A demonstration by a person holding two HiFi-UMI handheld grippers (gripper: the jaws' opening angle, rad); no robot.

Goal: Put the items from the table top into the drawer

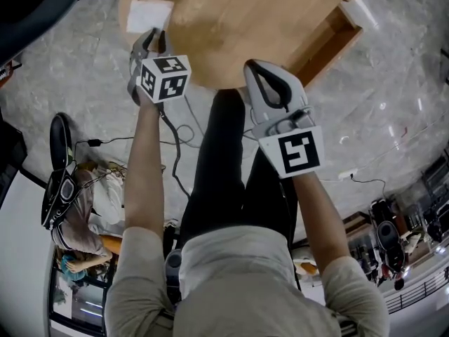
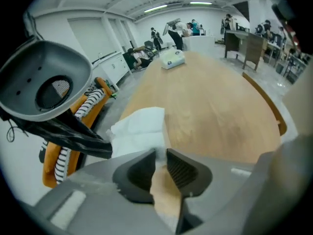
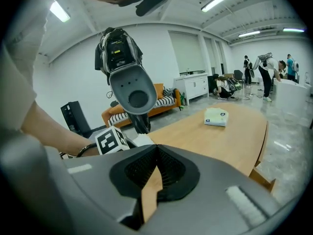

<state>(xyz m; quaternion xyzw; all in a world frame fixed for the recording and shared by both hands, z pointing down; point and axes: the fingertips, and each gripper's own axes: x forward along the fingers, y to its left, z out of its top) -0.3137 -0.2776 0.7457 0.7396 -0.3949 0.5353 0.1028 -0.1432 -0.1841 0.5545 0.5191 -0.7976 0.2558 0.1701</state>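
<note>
A white folded cloth lies on the near left corner of the wooden table. My left gripper points steeply down just in front of it. In the left gripper view the cloth lies right past the tips of the left gripper, whose jaws stand apart with a strip of it showing between them. The right gripper hangs at the table's near edge, shut and empty, as its own view of the right gripper shows. A pale tissue pack lies far along the table. The drawer stands open at the right.
The tissue pack sits near the table's far end. An orange sofa with a striped cushion stands to the left of the table. People stand at the far end of the room. Cables trail over the marble floor by the person's legs.
</note>
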